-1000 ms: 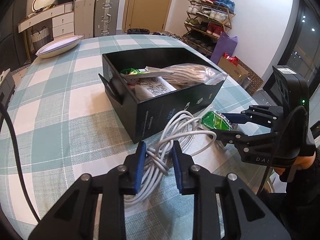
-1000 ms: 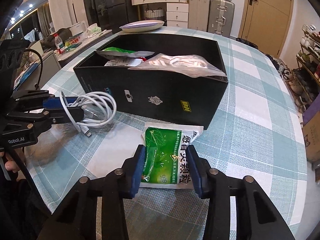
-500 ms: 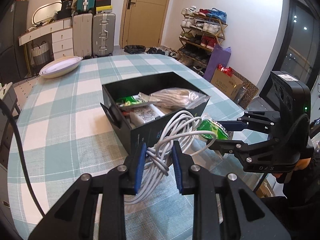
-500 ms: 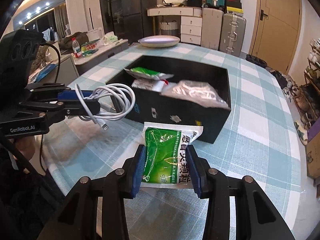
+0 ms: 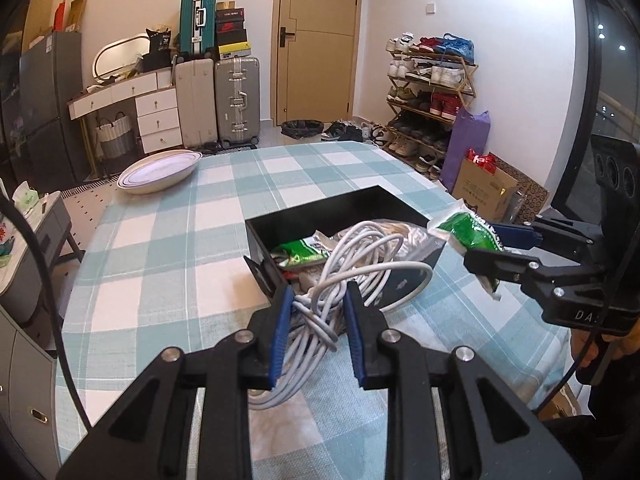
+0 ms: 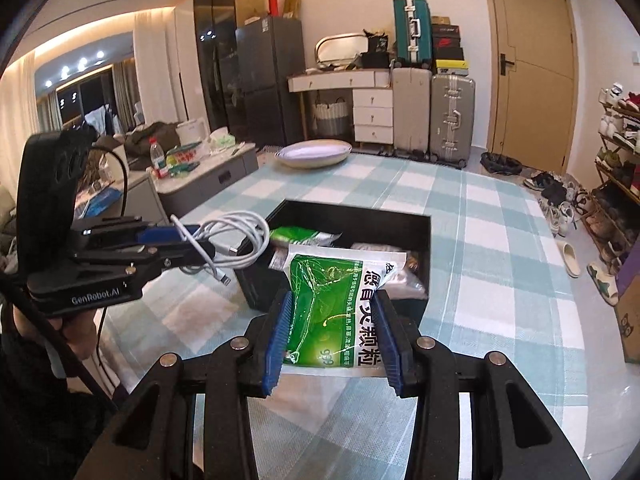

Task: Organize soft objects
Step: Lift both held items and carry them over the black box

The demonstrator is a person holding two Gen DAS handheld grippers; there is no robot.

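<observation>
A coiled white cable [image 5: 352, 276] hangs in the air, pinched by my left gripper [image 5: 318, 322], which is shut on it just in front of the black box [image 5: 320, 212]. The same cable [image 6: 236, 244] shows at the left of the right wrist view, in that left gripper [image 6: 188, 246]. My right gripper [image 6: 330, 334] is shut on a green and white sachet [image 6: 340, 308], lifted off the table near the box's [image 6: 360, 212] front wall. In the left wrist view, the sachet [image 5: 466, 232] and right gripper [image 5: 486, 246] are at the right. Inside the box lie a green packet [image 5: 302, 250] and a clear bag.
The box stands on a table with a teal and white checked cloth [image 5: 168, 240]. A white oval dish [image 5: 160, 166] lies at the far edge. Suitcases, a drawer unit and a shoe rack stand beyond. A low side table with clutter [image 6: 192, 156] is on the left.
Both grippers have risen with their loads: the cable and the sachet left the tabletop and now hang level with the box's rim. The views have tilted up toward the room.
</observation>
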